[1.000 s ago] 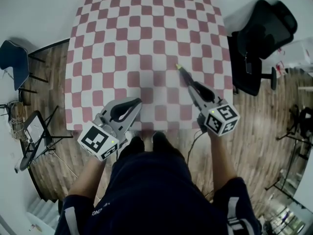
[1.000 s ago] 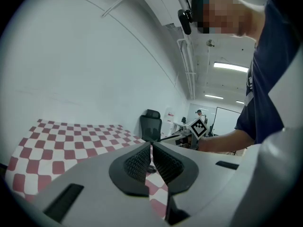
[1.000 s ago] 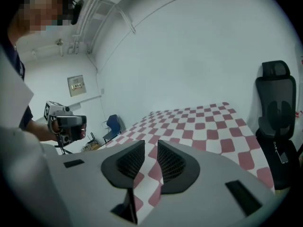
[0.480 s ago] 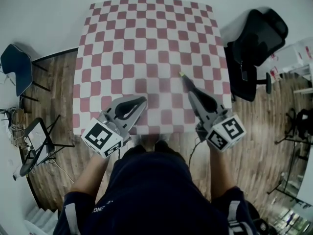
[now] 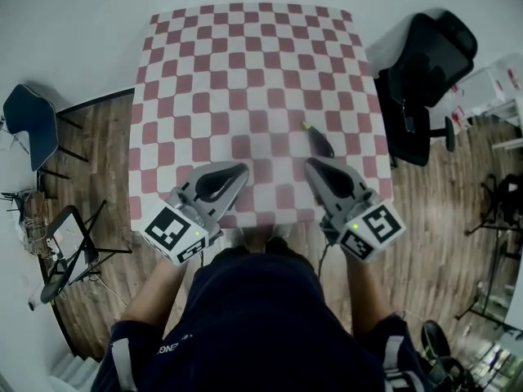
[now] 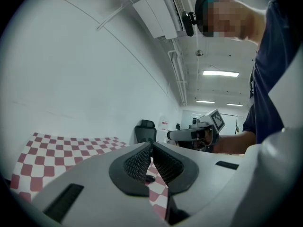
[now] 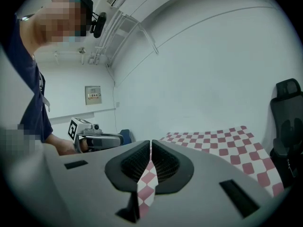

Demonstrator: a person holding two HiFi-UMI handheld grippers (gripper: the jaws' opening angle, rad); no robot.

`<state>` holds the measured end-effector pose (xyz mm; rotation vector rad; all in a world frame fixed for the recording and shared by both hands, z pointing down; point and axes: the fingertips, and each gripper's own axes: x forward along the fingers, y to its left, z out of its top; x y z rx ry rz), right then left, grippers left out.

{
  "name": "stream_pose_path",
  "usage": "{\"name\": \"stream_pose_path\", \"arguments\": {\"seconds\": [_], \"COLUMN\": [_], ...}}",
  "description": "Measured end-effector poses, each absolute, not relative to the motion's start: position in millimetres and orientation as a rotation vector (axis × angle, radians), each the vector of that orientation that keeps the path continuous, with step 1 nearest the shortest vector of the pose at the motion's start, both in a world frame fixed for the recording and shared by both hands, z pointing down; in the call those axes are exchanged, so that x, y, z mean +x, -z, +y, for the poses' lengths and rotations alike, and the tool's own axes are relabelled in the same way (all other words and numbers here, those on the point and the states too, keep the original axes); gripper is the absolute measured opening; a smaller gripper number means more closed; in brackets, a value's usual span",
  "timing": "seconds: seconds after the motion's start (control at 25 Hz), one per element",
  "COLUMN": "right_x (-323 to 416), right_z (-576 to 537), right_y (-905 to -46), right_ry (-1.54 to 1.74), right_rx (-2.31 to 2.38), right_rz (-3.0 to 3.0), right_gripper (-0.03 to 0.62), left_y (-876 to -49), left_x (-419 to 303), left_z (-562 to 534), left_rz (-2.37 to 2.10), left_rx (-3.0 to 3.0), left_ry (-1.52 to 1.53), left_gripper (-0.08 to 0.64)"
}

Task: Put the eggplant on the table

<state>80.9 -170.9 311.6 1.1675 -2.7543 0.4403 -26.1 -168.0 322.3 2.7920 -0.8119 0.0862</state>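
The eggplant (image 5: 319,142), dark purple with a green stem, lies on the red-and-white checkered table (image 5: 245,64), right of centre and toward the near edge. My right gripper (image 5: 311,164) hovers just behind it toward the person, apart from it. Its jaws have just been closing and now meet with nothing between them (image 7: 150,144). My left gripper (image 5: 243,169) hangs over the table's near edge, to the left of the eggplant. Its jaws also touch at the tip and hold nothing (image 6: 151,144).
A black office chair (image 5: 429,68) stands close to the table's right side. A blue chair (image 5: 29,125) and a folding stand (image 5: 69,247) are on the wooden floor at the left. A white wall lies beyond the table's far edge.
My right gripper has pulled back from the eggplant toward the person and risen, leaving the eggplant lying on the cloth. The left gripper has lifted slightly.
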Motion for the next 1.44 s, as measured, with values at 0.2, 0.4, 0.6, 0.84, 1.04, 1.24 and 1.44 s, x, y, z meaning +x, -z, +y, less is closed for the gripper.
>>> {"name": "stream_pose_path", "arguments": {"seconds": [0.2, 0.4, 0.6, 0.84, 1.04, 1.24, 1.44], "right_x": [69.7, 68.5, 64.8, 61.6, 64.3, 68.9, 70.3], "right_z": [-166.0, -168.0, -172.0, -175.4, -177.1, -178.2, -180.6], "right_y": [-320.6, -322.7, -326.4, -333.2, -334.1, -336.8, -339.8], "right_ry": [-0.463, -0.476, -0.493, -0.508, -0.501, -0.511, -0.545], "right_rx": [1.141, 1.144, 1.141, 1.134, 1.135, 1.137, 1.129], "right_rz": [-2.753, -2.747, -2.738, -2.724, -2.706, -2.701, -2.703], "right_gripper": [0.021, 0.018, 0.017, 0.017, 0.016, 0.015, 0.016], "left_y": [-319.7, -321.7, -322.9, -327.3, -328.6, -331.1, -334.7], "left_x": [-25.1, -23.2, -22.3, -24.0, -21.1, -18.0, -14.8], "left_z": [-171.4, -173.0, -177.4, -180.3, -181.7, -183.6, -186.2], "left_rz": [-0.797, -0.786, -0.781, -0.782, -0.775, -0.768, -0.763], "left_rx": [2.802, 2.8, 2.798, 2.789, 2.784, 2.781, 2.78], "left_ry": [-0.081, -0.084, -0.085, -0.083, -0.085, -0.084, -0.09], "left_gripper": [0.037, 0.037, 0.037, 0.037, 0.036, 0.037, 0.037]}}
